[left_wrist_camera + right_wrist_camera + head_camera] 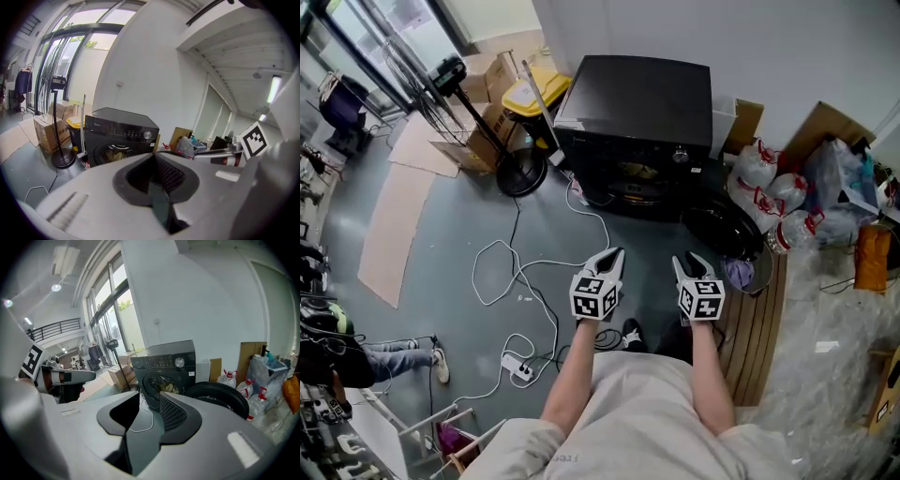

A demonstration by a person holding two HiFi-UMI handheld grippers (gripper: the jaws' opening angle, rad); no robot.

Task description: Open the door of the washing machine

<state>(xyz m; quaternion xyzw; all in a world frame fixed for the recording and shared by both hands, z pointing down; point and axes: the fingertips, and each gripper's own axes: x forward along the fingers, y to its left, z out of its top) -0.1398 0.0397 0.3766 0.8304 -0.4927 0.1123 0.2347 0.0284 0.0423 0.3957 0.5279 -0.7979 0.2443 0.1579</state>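
Two grippers show in the head view, left gripper point(614, 255) and right gripper point(686, 262), short of the black washing machine point(636, 131) at the wall, its round door point(724, 231) swung open rightward. Left gripper view: jaws pressed together, empty. Right gripper view: jaws parted, nothing between.

Washing machine point(637, 122) at the floor's point(441, 244) far edge, clutter either side.
The washing machine stands against the back wall point(609, 28), its door point(724, 231) swung out at its front right. Cardboard boxes point(483, 98) and a bin point(534, 92) sit left of it, bottles point(769, 183) right. A cable point(520, 272) lies on the floor before it, left of the left gripper point(615, 255).
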